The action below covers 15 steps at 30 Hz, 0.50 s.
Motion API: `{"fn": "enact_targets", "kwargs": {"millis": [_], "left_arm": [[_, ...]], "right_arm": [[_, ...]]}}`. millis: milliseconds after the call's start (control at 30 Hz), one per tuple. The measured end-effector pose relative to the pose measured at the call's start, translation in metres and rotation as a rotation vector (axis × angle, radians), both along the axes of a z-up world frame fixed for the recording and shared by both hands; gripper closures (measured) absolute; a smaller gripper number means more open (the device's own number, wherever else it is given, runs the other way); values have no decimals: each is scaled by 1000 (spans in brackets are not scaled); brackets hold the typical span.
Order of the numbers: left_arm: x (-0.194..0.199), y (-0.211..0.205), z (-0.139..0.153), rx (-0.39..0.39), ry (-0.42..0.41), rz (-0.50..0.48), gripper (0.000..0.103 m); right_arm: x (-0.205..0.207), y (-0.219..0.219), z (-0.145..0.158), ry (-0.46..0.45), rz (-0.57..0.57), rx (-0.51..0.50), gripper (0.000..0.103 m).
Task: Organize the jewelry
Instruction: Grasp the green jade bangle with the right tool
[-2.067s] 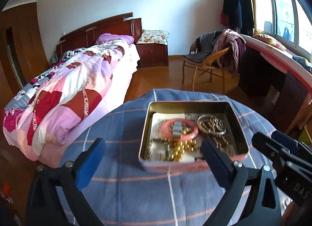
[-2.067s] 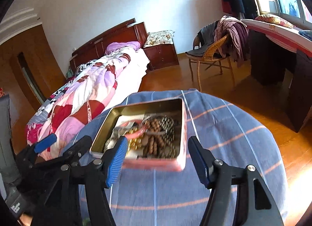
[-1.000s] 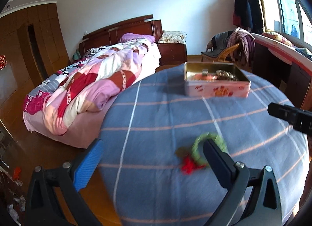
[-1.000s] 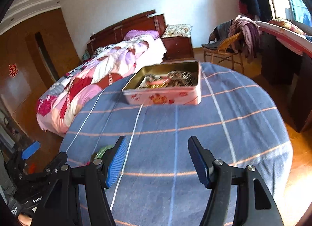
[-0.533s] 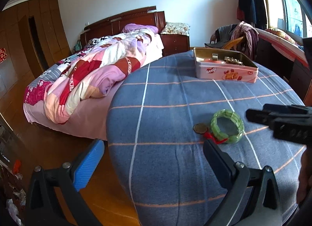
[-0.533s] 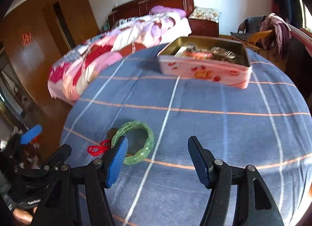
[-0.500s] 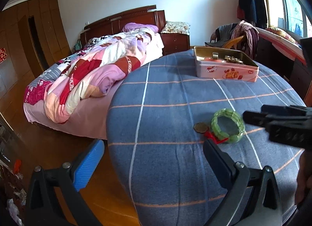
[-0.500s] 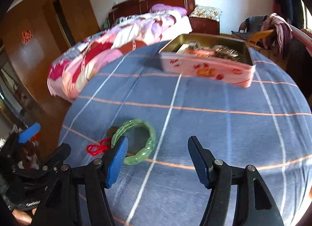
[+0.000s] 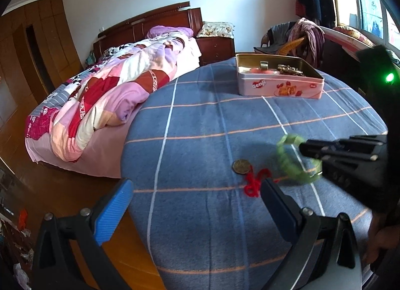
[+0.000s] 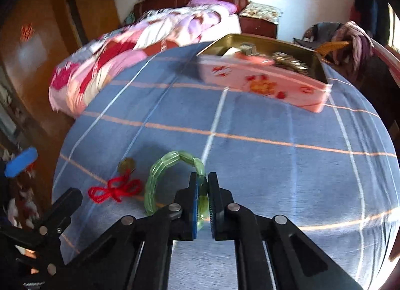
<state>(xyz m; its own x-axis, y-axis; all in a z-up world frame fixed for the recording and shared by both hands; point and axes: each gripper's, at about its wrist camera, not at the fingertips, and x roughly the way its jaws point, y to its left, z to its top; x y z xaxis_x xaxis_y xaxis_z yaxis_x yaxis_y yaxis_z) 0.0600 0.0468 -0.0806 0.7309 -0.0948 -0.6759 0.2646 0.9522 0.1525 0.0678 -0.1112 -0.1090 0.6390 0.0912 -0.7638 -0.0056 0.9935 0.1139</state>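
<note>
Two grippers: right gripper (image 10: 202, 197) jaws pinching green bracelet (image 10: 162, 172), left gripper (image 9: 195, 205) jaws spread

Green bead bracelet (image 10: 162, 172): near front edge of surface, pinched at one side, tilted. Red cord with coin (image 10: 127, 165) beside it. Pink tin (image 10: 262, 82): open, far edge, holding jewelry.

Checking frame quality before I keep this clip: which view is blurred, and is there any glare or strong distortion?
Right wrist view: motion blur smears the pink tin and the bed, though the green bracelet in the right gripper stays fairly sharp. Left wrist view: mostly crisp, bracelet blurred, window overexposed. Both: heavy fisheye curvature, dark corners.
</note>
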Motion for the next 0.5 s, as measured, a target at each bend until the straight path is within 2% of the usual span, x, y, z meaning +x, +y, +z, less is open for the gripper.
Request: {"fn": "enact_targets", "kwargs": {"millis": [267,500], "left_arm": [[5,-8,1,-37,21,-15,0],[5,-11,-5,-178,117,-64,6]], "right_arm": [[-20,-49,26,-63,-108,16,97],[-30,-68,20,-59,-170,-4,97]]}}
